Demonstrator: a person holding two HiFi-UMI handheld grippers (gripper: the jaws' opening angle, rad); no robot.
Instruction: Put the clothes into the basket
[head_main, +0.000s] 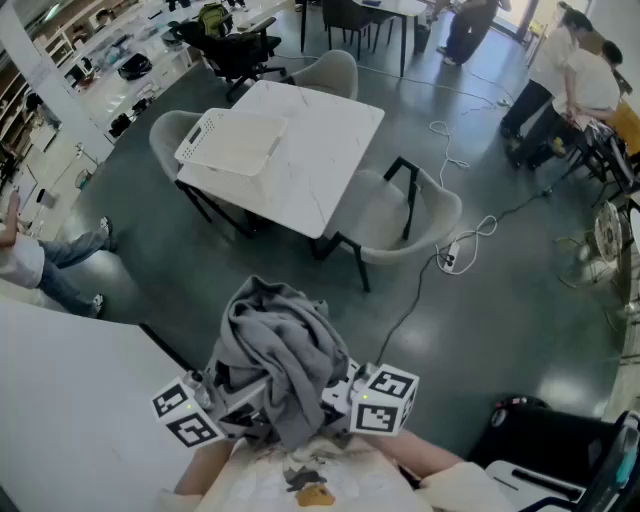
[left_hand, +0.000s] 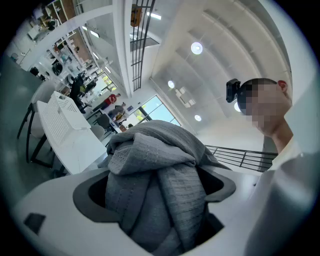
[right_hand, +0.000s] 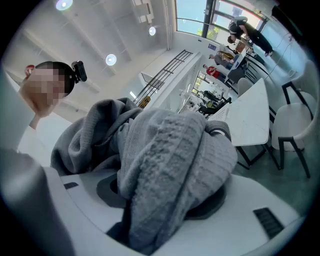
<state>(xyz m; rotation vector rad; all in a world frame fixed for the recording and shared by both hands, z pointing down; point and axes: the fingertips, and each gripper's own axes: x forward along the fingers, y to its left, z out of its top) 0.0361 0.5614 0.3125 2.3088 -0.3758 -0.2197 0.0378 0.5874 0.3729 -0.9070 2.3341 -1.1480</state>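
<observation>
Clothes (head_main: 280, 345), a bunched grey heap, sit between our two grippers, close in front of our chest. The left gripper (head_main: 225, 405) has its jaws spread wide with ribbed grey cloth packed between them, and the right gripper (head_main: 345, 400) is closed partway on a thick knitted fold, so both carry the load. What matters next is the basket (head_main: 232, 140): it lies well ahead of the grippers and a little toward the left one, making that gripper slightly the nearer. It rests on a white table (head_main: 325, 165), at the corner on the left gripper's side, with its long side running across our line of approach. It seems tipped, though we cannot tell which way its mouth faces. Bare grey floor (head_main: 500, 300) separates us from the table, pale chairs (head_main: 405, 215) ring it, and a power strip (head_main: 448, 260) lies ahead of the right gripper.
</observation>
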